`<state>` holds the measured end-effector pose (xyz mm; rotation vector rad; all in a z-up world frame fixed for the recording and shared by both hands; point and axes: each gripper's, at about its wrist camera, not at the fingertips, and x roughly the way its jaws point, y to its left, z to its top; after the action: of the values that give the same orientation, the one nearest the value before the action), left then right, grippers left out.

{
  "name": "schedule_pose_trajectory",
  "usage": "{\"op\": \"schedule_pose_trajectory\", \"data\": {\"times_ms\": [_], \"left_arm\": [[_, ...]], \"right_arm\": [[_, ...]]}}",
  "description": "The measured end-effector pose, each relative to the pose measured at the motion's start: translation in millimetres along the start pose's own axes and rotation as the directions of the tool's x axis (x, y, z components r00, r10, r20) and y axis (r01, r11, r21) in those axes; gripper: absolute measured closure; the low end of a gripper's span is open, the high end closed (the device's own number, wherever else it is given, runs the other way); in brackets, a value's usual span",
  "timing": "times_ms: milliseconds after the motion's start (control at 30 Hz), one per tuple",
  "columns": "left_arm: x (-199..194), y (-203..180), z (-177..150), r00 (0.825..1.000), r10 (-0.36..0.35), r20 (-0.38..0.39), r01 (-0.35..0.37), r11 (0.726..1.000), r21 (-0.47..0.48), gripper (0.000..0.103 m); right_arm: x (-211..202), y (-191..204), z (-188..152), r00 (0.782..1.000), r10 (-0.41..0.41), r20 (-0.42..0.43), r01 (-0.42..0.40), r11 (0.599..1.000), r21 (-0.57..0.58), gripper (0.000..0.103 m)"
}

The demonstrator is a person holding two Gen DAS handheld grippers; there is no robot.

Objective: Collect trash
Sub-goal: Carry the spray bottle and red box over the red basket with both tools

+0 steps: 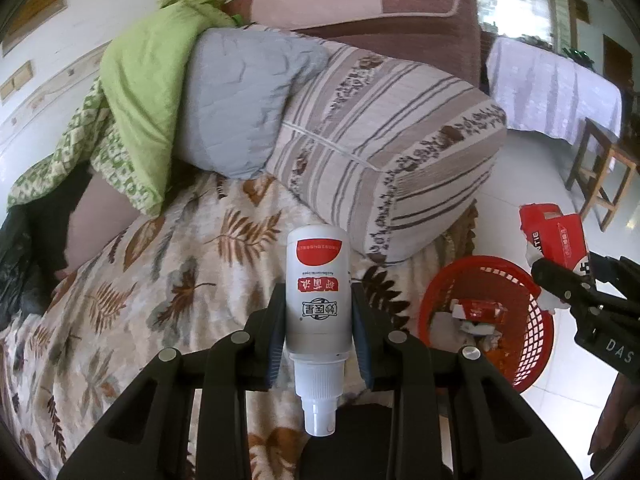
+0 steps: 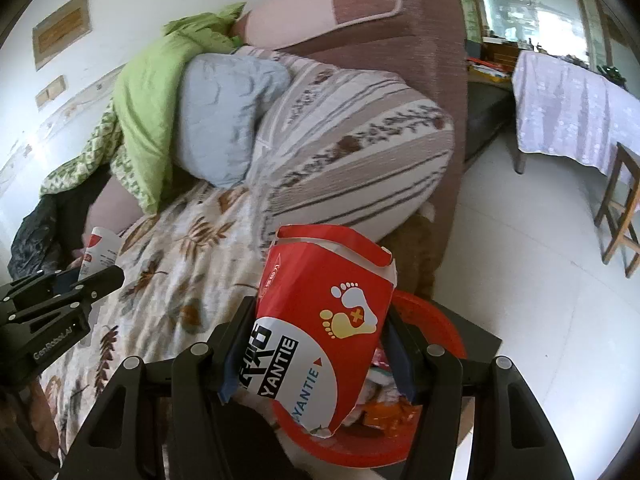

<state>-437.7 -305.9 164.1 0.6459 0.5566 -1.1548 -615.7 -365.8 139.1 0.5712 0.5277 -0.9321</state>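
My left gripper [image 1: 318, 312] is shut on a white spray bottle [image 1: 318, 292] with a red label, held above the leaf-patterned bedspread, nozzle toward the camera. My right gripper [image 2: 316, 344] is shut on a torn red and white paper package [image 2: 320, 328] with a footprint logo, held above the red mesh basket [image 2: 424, 320]. In the left wrist view the basket [image 1: 536, 344] stands on the floor beside the bed with wrappers inside, and the right gripper [image 1: 560, 280] holds the package [image 1: 556, 236] over it. The left gripper [image 2: 96, 280] and bottle [image 2: 98, 252] show at the left in the right wrist view.
A bed with a leaf-patterned cover [image 1: 160, 280] carries a striped rolled quilt [image 1: 400, 152], a grey pillow [image 1: 240, 96] and a green blanket [image 1: 148, 80]. A wooden stool [image 1: 600, 176] and a cloth-covered table [image 1: 552, 88] stand on the white tiled floor to the right.
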Motion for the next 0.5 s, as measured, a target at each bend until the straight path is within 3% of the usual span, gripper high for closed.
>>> {"op": "schedule_pose_trajectory", "data": {"times_ms": [500], "left_arm": [[13, -46, 17, 0.997, -0.081, 0.011, 0.08, 0.995, 0.06, 0.074]], "right_arm": [[-20, -53, -1, 0.994, -0.11, 0.024, 0.108, 0.992, 0.066, 0.04]]}}
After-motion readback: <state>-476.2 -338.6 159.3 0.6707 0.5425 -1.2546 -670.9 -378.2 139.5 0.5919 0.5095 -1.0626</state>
